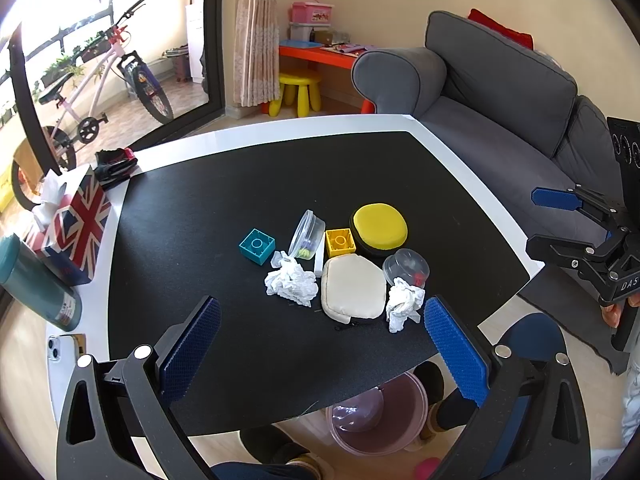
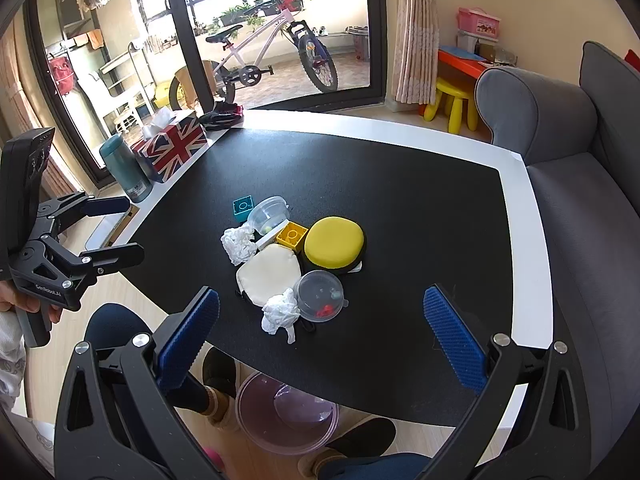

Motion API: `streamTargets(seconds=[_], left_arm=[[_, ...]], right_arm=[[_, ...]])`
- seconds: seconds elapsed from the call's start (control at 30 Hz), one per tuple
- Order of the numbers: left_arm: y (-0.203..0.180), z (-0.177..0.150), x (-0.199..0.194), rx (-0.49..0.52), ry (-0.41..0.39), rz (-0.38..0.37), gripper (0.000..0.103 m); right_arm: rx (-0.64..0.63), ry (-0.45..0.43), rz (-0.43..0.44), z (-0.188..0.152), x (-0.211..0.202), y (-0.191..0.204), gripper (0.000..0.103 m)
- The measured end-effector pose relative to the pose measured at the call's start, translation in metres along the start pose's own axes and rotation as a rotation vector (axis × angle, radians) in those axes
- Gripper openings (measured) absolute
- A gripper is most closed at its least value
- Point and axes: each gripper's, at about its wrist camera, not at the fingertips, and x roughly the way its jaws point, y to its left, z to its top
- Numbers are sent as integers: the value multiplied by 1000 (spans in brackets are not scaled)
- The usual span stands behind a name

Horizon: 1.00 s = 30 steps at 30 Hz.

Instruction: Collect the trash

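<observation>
Desk [image 1: 168, 162], left to right: teal block [image 1: 257, 246], tipped clear tub [image 1: 307, 233], first crumpled tissue [image 1: 292, 283], yellow block [image 1: 340, 242], cream pouch [image 1: 353, 292], yellow-topped round case [image 1: 380, 227], second crumpled tissue [image 1: 403, 304] touching a domed clear tub [image 1: 406, 266]; pink bin [image 1: 378, 414] on the floor below the near edge. Left gripper [image 1: 320, 354] and right gripper [image 2: 320, 338]: fingers wide apart, holding nothing, both hovering short of the pile. Likely step: pinch one tissue from above (its loose folds should compress readily), keeping clear of pouch and tub.
</observation>
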Motion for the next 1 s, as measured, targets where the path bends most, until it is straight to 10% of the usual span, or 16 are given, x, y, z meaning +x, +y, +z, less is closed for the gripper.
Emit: streamTargets(seconds=[1.0], left_arm=[[0,-1,4,-3,6,-11,98]], right_arm=[[23,5,18,0,3,-5,100]])
